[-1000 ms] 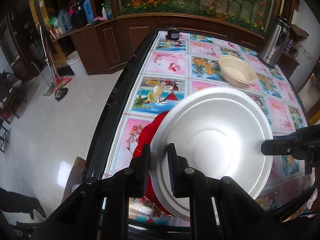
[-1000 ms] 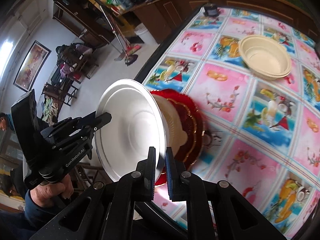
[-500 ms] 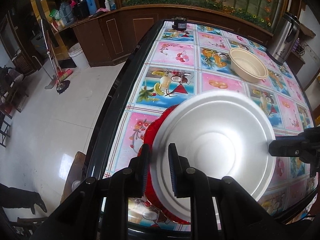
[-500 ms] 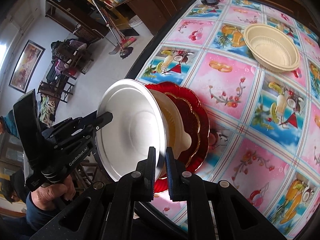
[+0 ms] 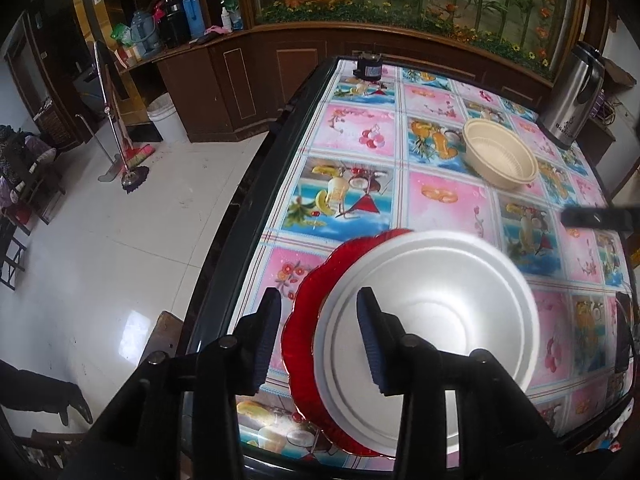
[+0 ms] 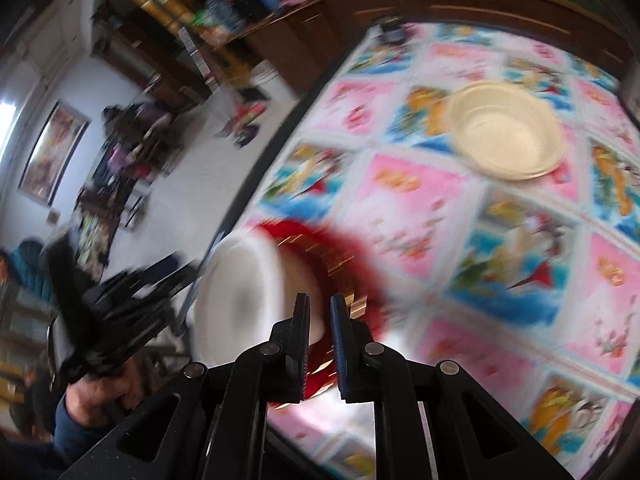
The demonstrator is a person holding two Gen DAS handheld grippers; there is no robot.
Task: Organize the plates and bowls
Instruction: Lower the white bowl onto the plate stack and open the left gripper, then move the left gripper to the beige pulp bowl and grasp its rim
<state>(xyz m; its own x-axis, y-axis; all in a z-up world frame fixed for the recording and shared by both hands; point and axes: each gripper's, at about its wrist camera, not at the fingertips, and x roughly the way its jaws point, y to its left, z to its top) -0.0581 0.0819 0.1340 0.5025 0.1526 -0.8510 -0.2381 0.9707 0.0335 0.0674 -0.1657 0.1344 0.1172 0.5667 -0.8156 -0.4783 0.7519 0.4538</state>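
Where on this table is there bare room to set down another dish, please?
Free: the cloth between the cream bowl and the red plate, and the far left corner. Crowded: the near edge, where the white bowl sits on the plate.

left wrist: steep, close over table (image 5: 360, 184) | right wrist: same, blurred | shared: cream bowl (image 5: 500, 156)
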